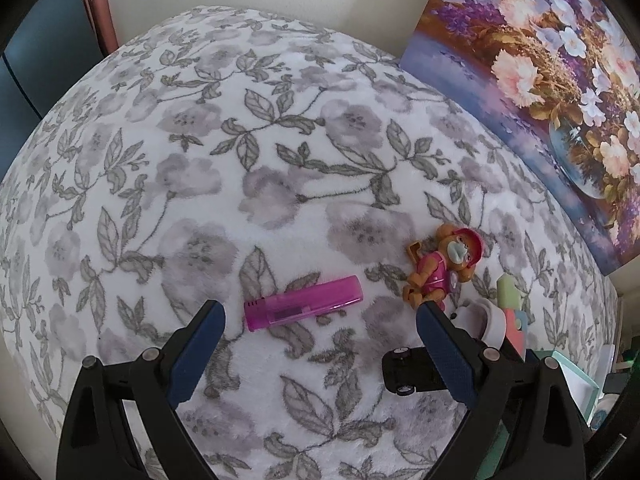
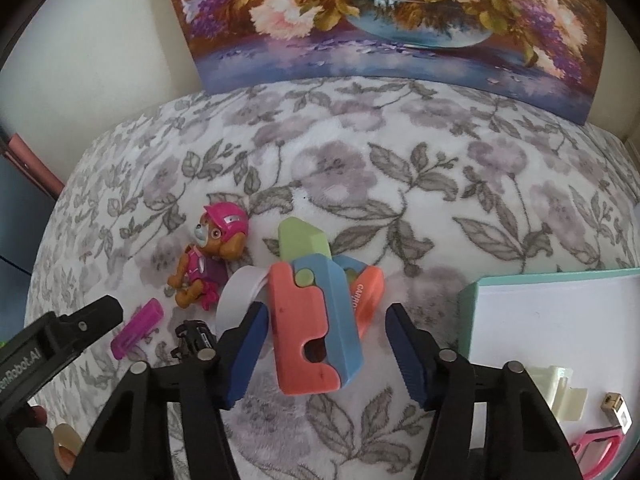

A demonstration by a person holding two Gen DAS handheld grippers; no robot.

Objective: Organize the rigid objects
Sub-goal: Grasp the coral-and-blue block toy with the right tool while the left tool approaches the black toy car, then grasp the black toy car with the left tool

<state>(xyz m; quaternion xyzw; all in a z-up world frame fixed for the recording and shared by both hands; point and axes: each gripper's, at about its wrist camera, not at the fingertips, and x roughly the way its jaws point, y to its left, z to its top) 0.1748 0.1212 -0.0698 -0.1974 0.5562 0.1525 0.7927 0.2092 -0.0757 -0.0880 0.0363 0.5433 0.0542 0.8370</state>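
right wrist view is showing the right gripper (image 2: pixel 326 354) pointing steeply down at the carrot-shaped folding toy (image 2: pixel 316 320), a coral and blue block with a green tip, lying on the floral blanket (image 2: pixel 400 168). the toy is sitting between the two blue pads, and its long axis is running away from the camera, roughly along the line of the fingers, so the jaws are straddling its narrow width. the left pad is looking very close to the coral side, while a clear gap is showing on the other side by the blue edge; the jaws are standing partly spread and not pinching the toy yet. the mint-rimmed box (image 2: pixel 466 308) is lying just to the right of this gripper, and that is probably where the toy is going.

in the left wrist view, the left gripper (image 1: pixel 320 318) is hanging spread wide with nothing between its pads. the pink lighter (image 1: pixel 304 308) is lying just ahead of its fingertips, long axis crosswise to the fingers, which is a poor line for a pinch. the pup figurine (image 1: pixel 444 268) and the black toy car (image 1: pixel 412 374) are lying near its right finger.

the right hand is clearly the nearer one to the folding toy.
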